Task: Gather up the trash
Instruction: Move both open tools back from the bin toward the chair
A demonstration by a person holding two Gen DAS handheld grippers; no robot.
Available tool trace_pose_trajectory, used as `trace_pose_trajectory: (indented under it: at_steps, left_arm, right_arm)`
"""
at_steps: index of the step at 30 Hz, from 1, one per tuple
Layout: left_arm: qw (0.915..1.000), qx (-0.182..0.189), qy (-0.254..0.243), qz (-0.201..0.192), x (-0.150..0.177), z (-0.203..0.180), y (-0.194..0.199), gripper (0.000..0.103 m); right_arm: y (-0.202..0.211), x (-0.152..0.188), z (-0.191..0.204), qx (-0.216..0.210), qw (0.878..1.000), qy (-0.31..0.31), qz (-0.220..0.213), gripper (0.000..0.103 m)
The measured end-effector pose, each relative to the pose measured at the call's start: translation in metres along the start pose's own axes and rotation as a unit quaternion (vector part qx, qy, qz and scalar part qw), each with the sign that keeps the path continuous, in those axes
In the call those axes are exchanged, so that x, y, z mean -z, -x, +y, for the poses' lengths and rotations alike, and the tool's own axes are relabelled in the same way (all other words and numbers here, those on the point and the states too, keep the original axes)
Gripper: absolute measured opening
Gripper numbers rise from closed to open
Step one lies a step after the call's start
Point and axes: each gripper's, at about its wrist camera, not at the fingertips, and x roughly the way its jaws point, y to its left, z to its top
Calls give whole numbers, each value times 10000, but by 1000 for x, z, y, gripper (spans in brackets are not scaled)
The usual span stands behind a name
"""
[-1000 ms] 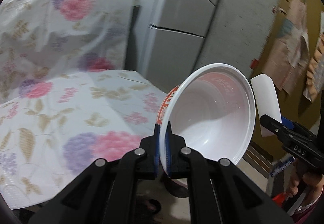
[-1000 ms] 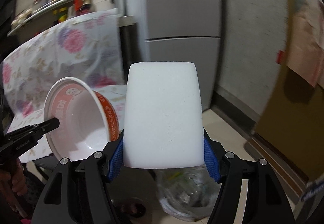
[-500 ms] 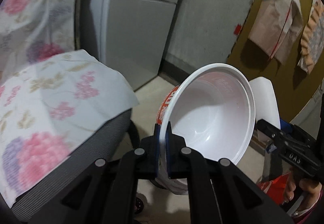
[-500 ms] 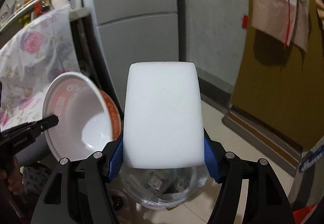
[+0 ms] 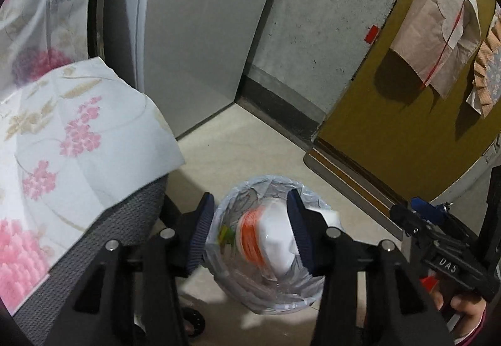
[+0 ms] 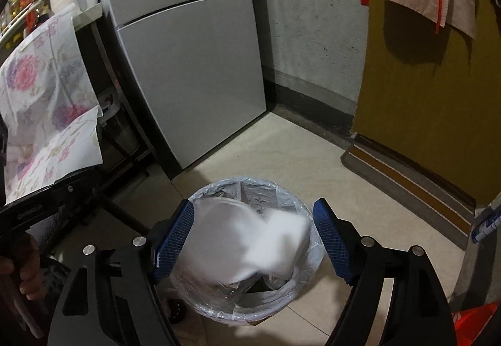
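Both hand-held grippers, left (image 5: 250, 230) and right (image 6: 252, 239), gape empty above the bin's rim (image 6: 219, 185); bowl (image 5: 266, 242) inside

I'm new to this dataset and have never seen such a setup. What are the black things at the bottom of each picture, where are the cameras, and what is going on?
There is no robot here: a person holds a handheld claw in each hand, each with a fisheye camera looking along its two fingers. The left view shows the left claw, open above a lined trash bin. A white and orange bowl lies in the bin. The right view shows the right claw, also open, over the same bin, with a blurred white foam block beside the bowl. Neither claw holds anything. A grey fridge stands behind.
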Motion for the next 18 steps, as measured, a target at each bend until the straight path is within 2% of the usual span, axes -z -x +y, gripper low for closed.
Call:
trace_pose_trajectory:
  at_steps: [8, 12, 15, 18]
  left_arm:
    - [9984, -369, -27, -436, 1, 12, 48, 49]
    - [9969, -562, -62, -543, 3, 12, 72, 61]
    - [9945, -852, -110, -600, 7, 13, 92, 75]
    - [9933, -929, -30, -687, 12, 20, 117, 87]
  right_arm:
    - [37, -11, 28, -55, 9989, 313, -347, 79]
    - [60, -13, 44, -74, 9980, 413, -483, 79]
    - [76, -14, 53, -94, 9970, 521, -561, 83]
    - [91, -15, 64, -144, 9960, 604, -640, 85]
